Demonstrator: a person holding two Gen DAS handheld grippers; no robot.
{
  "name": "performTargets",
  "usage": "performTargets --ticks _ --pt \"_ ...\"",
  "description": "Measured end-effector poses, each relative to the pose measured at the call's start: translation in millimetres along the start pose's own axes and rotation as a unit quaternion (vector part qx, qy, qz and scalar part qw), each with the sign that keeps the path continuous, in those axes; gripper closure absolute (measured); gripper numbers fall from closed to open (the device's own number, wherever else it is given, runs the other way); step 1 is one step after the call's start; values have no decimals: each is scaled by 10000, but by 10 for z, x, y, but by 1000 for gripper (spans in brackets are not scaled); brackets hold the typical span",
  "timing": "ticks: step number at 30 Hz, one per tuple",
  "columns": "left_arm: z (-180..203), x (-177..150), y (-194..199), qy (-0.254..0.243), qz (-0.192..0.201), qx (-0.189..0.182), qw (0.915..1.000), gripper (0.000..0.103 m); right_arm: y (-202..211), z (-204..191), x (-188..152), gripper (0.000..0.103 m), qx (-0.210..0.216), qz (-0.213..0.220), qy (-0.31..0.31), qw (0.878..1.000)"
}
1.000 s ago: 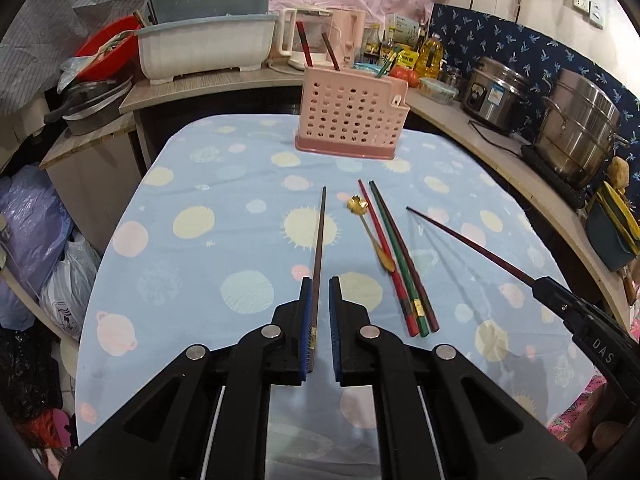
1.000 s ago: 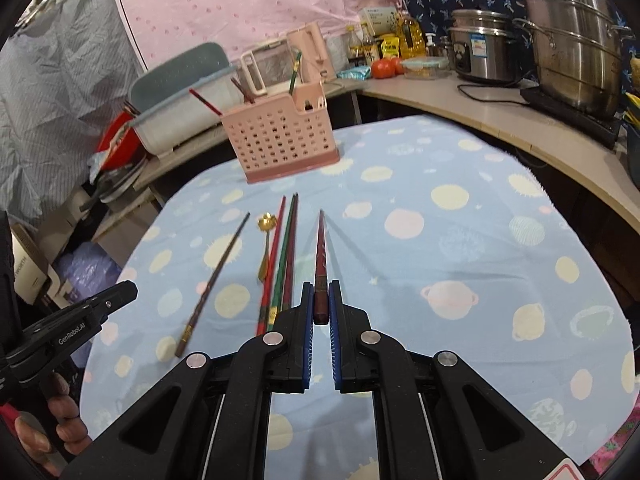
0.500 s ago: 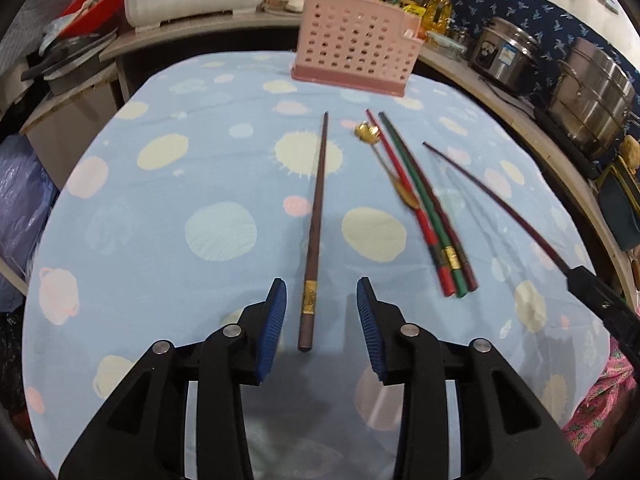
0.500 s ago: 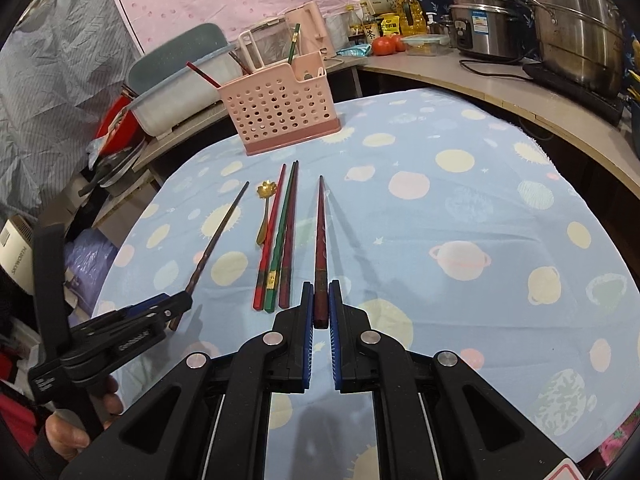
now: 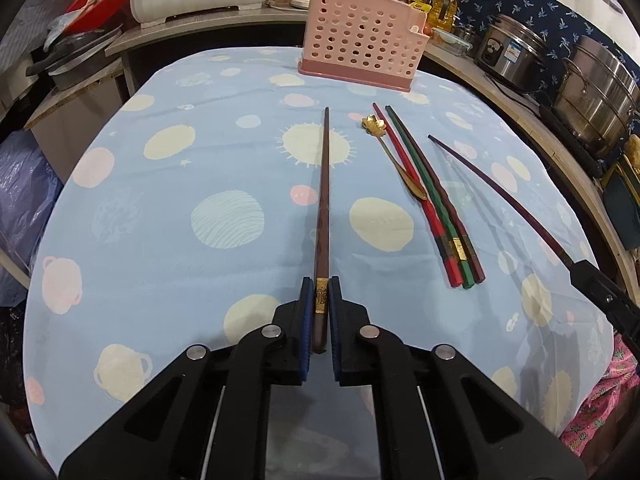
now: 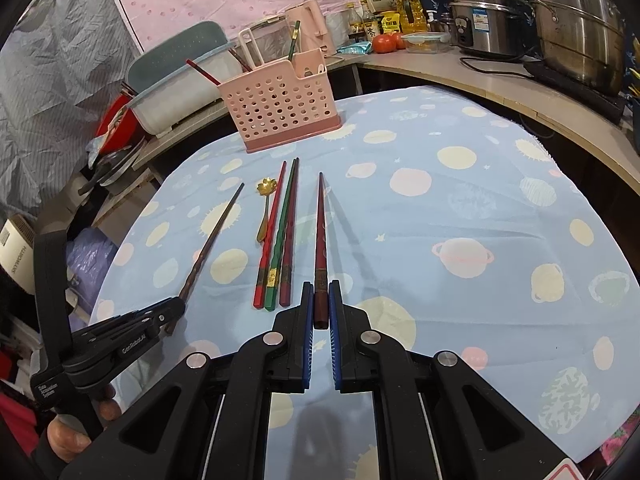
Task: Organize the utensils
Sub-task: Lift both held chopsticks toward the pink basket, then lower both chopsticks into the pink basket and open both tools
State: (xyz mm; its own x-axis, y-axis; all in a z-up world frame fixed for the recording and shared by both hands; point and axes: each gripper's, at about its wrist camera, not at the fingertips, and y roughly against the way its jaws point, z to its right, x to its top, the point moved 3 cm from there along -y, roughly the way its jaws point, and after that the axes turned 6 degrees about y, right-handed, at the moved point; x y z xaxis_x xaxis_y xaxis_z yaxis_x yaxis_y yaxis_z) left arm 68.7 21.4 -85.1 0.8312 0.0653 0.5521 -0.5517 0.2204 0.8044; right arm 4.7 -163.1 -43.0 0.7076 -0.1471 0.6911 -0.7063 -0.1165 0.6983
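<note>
**Two chopsticks gripped, the holder waiting ahead**

We have one chopstick in each pair of tongs. Our left tongs (image 5: 320, 300) are closed on the thick end of the brown chopstick (image 5: 325, 184), pads pinching right at its gold band, and the shaft runs straight ahead over the blue patterned cloth on the desk (image 5: 168, 184). Whether its tip rests on the cloth or has lifted clear, we cannot tell. Our right tongs (image 6: 320, 304) are clamped on the butt of the dark red chopstick (image 6: 321, 232), which points the same way; the shadow beside it suggests it hangs just above the cloth.

We judge that gripping at the heavy end is deliberate: it leaves the thin tip free to lead into an opening from above.

Between the two held sticks lie the rest: a red, a green and a dark brown chopstick (image 5: 430, 196) bundled side by side, touching, with the gold spoon (image 5: 394, 158) just beside them, its flower-shaped bowl towards the far edge.

The pink perforated holder (image 5: 362, 46) stands upright at the far side of the desk, well apart from both tongs, a few sticks already poking out of it. The next step, we think, is to carry both chopsticks there and tilt them tip-down into it.
</note>
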Motion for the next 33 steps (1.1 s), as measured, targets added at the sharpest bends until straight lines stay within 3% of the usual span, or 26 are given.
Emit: performTargets --ticks 9,16,23,33 --pt "112 277 567 -3 479 -248 9985 96 271 47 277 96 -14 372 -59 9993" --pt "268 729 979 -100 968 -448 9942 96 560 41 776 96 105 880 -63 9960" --pt "394 1158 1201 -163 1406 -493 9887 96 732 -8 1184 96 110 1287 96 9916" --pt "572 1791 1351 -286 1848 -514 9810 96 682 -6 1688 96 215 1504 110 9883"
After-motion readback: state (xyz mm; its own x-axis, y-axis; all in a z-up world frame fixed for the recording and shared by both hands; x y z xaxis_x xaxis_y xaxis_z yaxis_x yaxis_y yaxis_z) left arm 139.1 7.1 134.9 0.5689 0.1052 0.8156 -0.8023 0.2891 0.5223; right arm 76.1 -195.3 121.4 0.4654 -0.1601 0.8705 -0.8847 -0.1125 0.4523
